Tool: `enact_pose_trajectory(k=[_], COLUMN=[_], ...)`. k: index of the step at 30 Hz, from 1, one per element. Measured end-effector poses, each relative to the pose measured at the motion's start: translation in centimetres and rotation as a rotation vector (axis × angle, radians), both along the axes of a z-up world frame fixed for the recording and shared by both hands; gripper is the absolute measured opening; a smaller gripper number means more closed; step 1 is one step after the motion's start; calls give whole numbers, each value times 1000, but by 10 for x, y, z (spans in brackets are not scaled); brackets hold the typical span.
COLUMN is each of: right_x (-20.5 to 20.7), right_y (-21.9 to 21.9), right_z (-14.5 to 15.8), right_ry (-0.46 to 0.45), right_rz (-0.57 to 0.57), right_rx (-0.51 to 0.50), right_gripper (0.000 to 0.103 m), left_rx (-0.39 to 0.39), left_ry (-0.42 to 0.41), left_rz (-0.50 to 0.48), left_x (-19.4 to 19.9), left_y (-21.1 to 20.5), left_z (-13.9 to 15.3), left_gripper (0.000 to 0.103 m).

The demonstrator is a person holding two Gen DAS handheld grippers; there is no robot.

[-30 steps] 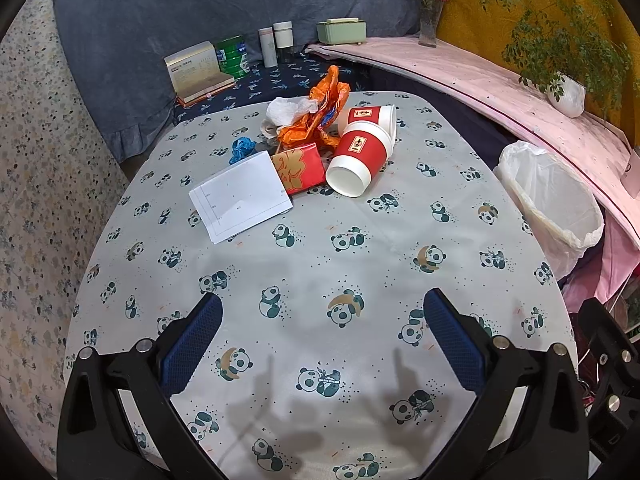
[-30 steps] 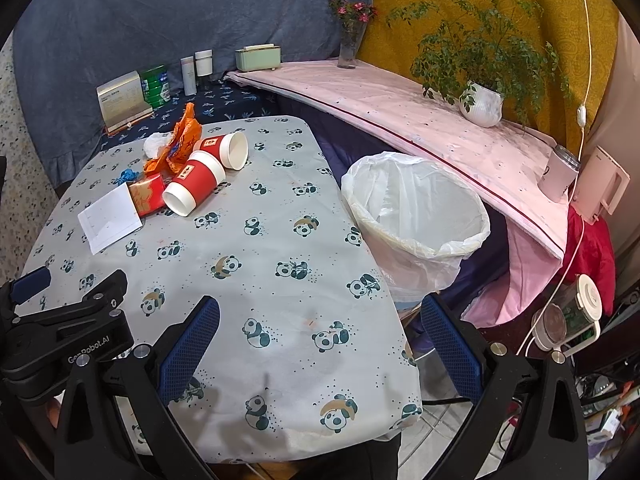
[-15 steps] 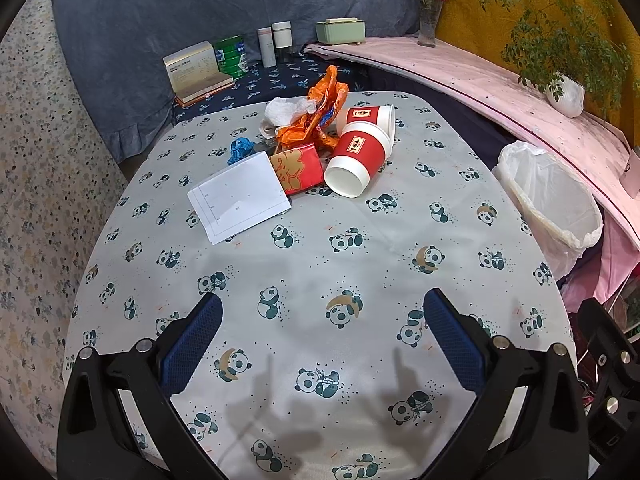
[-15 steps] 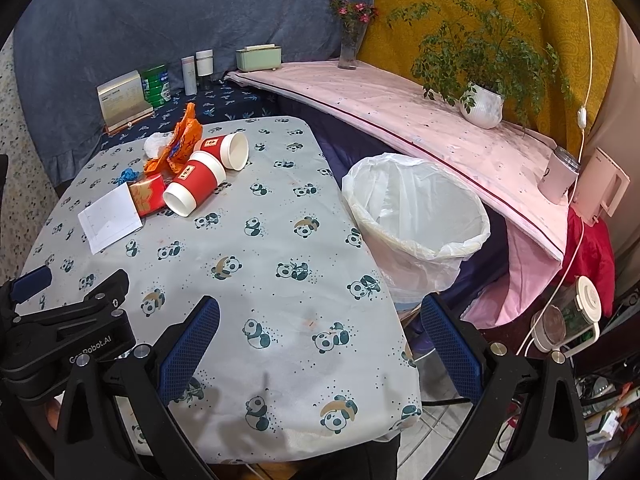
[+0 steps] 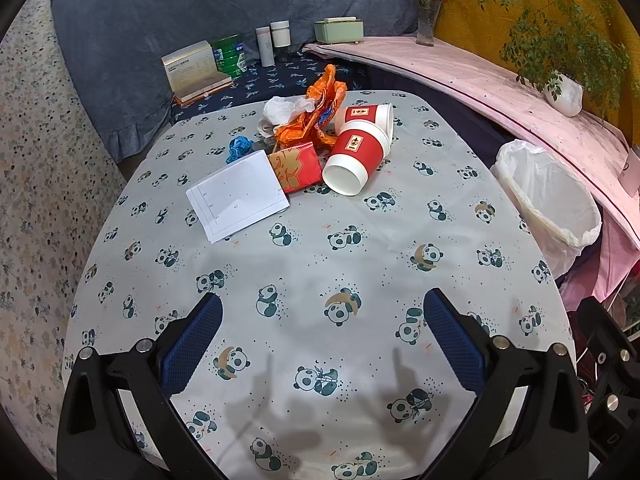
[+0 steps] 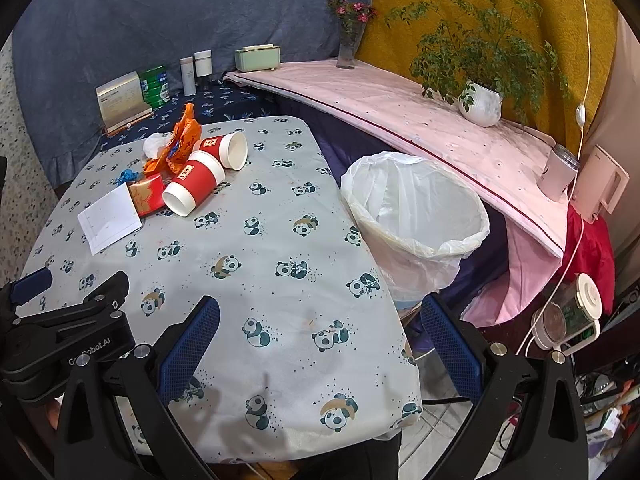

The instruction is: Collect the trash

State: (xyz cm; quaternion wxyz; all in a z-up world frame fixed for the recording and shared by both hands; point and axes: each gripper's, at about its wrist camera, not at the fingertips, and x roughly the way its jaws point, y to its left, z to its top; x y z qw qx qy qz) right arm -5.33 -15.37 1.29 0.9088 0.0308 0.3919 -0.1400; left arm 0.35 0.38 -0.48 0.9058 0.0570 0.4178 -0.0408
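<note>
Trash heaped at table's far end: two cups on their sides, orange wrapper, red packet, paper. Lined bin beside table's right edge. Left gripper and right gripper both spread wide, empty, over near end.

- Two red cups, a white paper and an orange wrapper lie near the table's far edge.
- The left gripper is wide open above it.

Box label too small to read — red packet partly under paper.
</note>
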Motion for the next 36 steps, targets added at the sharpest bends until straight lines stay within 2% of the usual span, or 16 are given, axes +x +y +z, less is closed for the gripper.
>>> enact_pose_trajectory(k=[11,20,31,36], right_x=[-2,7,58,98], right_y=[0,1,26,48], right_z=[-2,-5,-13,-20], right_ry=[0,4,-1,6], right_rz=[-6,-9,54,102], right_rx=[3,13,31,68], right_gripper=[96,96,96,96], left_rx=[-4,-26,-71,-138], left_ry=[4,-6,9,40], left_rz=[2,27,120,155], left_x=[-1,14,84,123], left_y=[1,21,94,132], left_z=[-2,-6,-25,-39], left_gripper=[96,96,96,96])
